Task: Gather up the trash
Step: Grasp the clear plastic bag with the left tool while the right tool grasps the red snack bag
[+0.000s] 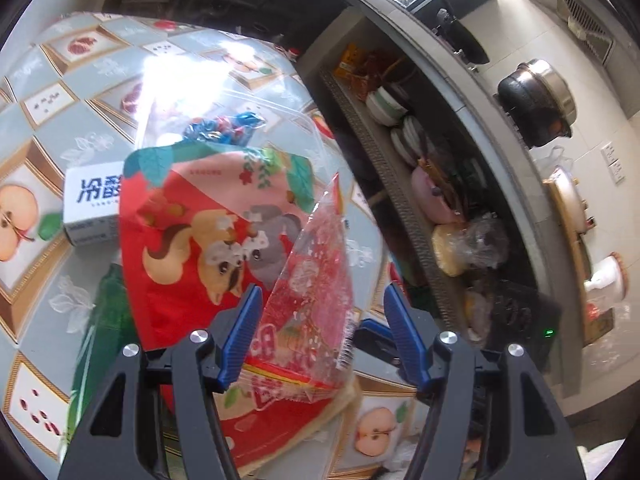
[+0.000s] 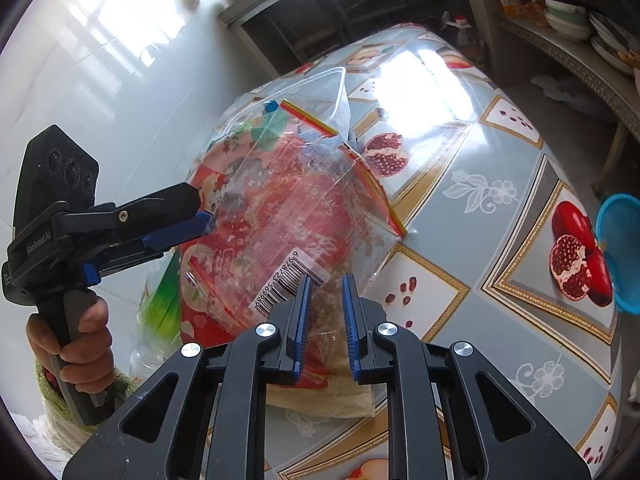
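Note:
A clear crinkled wrapper (image 2: pixel 288 240) with red print and a barcode stands up over a red snack bag (image 1: pixel 192 248) printed with squirrels, on the fruit-pattern table (image 2: pixel 480 208). My right gripper (image 2: pixel 326 320) has its blue pads close together on the wrapper's lower edge. In the left wrist view the same wrapper (image 1: pixel 316 280) rises between the wide-apart fingers of my left gripper (image 1: pixel 324 332), which stands open; its pads do not press on it. From the right wrist view, a hand holds the left gripper (image 2: pixel 200 220), its tip against the bag's side.
A white box (image 1: pixel 92 208) and a green packet (image 1: pixel 108 312) lie left of the bag. Behind it stands a clear plastic tub (image 2: pixel 320 92) with blue wrappers (image 1: pixel 224 128). Tan paper (image 2: pixel 344 396) lies under the bag. A blue strainer (image 2: pixel 620 252) is at right; shelves of bowls (image 1: pixel 392 108) lie beyond.

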`<state>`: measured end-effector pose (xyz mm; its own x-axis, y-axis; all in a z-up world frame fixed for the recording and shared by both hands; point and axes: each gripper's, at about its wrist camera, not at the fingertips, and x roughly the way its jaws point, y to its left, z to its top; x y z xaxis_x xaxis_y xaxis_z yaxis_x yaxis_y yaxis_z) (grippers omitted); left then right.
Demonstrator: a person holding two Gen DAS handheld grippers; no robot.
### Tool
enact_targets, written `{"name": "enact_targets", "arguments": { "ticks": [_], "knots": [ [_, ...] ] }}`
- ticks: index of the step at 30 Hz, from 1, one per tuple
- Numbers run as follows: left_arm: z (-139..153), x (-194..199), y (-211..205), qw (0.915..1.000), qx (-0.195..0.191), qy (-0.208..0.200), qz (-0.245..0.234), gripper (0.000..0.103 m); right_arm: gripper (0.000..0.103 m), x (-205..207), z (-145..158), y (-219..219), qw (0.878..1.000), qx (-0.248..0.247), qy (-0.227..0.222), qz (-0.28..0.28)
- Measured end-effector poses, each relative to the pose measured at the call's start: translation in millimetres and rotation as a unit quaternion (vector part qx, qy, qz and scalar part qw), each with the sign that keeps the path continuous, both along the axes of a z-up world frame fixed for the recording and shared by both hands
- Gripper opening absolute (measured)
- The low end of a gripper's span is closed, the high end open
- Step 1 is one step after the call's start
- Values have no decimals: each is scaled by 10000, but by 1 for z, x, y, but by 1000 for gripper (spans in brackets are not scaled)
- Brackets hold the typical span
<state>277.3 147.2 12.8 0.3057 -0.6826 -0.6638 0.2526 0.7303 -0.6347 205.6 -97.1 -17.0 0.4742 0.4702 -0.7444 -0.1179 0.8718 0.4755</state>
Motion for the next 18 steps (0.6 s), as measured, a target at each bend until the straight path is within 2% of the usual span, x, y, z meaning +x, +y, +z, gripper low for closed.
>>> {"name": "enact_targets", "arguments": {
  "ticks": [5,7,13,15,18],
  "knots": [
    [-1,2,4,9964,-758,268,-286,61,17,0,-1,0,10000,-12,-18,3],
    [-4,5,5,9944,-920,408,-330,61,17,0,-2,-1,10000,-3,-14,2],
    [-22,11,3,9895,-994,1002,-317,59,17,0,-8,-1,10000,23,17,-1],
    [-21,10,-1,9910,-839,987,-335,54,16,2,-9,-2,10000,27,13,1],
    [-17,7,-8,9945,-460,877,-337,38,16,2,-9,-3,10000,22,1,-15]
  ]
}}
